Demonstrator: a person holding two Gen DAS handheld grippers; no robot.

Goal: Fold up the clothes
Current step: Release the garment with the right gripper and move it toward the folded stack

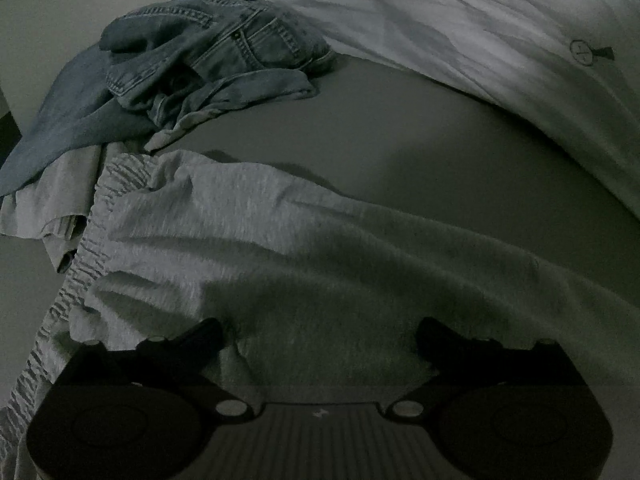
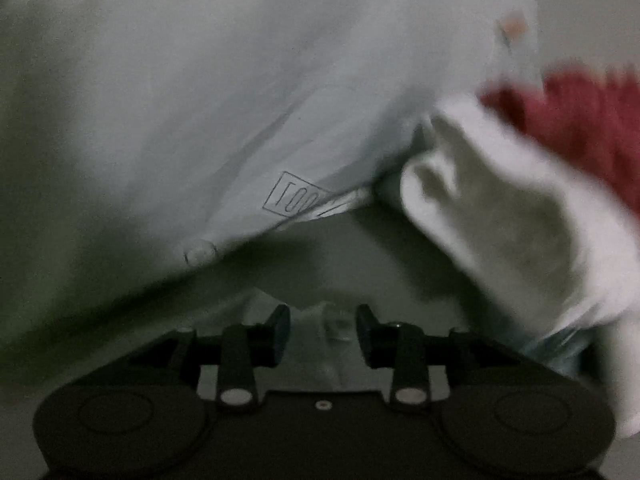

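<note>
In the left wrist view, crumpled blue jeans (image 1: 208, 52) lie upper left on a grey bed (image 1: 400, 148), a white duvet (image 1: 460, 28) upper right. Grey sweatpants (image 1: 280, 248) spread wrinkled across the lower frame, beneath the left hand-held gripper (image 1: 320, 334), jaws wide apart. In the blurred right wrist view, the right hand-held gripper (image 2: 323, 326) stands partly apart over pale cloth, near a white sock (image 2: 520, 220) and red fabric (image 2: 580, 120).

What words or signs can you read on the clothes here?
Boxed print on the pale sheet: looks like "TOO", the rest hidden by a fold.
Two small round marks on the same pale sheet: signs only, too small to read.
Jeans, grey garment: no text.
</note>
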